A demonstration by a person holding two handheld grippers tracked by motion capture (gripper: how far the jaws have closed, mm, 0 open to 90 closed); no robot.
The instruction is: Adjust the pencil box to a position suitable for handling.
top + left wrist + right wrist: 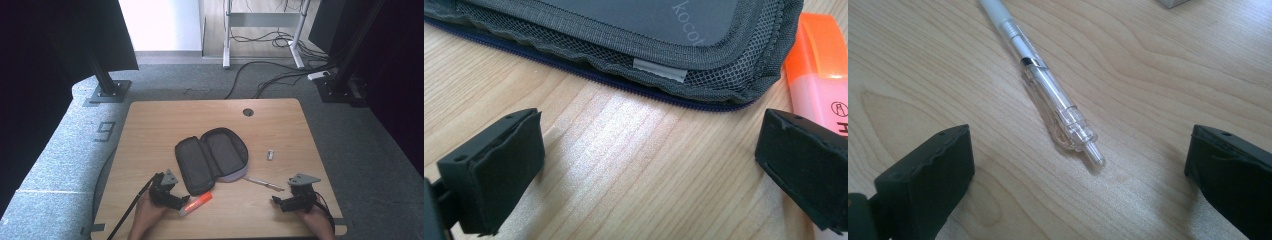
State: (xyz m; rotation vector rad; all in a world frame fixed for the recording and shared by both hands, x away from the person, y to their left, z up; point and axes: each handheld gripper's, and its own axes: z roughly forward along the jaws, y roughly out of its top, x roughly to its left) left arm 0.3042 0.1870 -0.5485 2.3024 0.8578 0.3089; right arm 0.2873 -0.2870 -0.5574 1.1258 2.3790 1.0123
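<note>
While both grippers hold their jaws wide and empty, the right gripper (1083, 170) faces the clear pen (1045, 87) near right of the open case (212, 157): light, stiff, slick; grip mid-barrel. Left gripper (649, 165) nears the orange marker (821, 75).

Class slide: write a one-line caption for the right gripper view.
Open right gripper poised over a clear pen lying on the wooden table.
</note>
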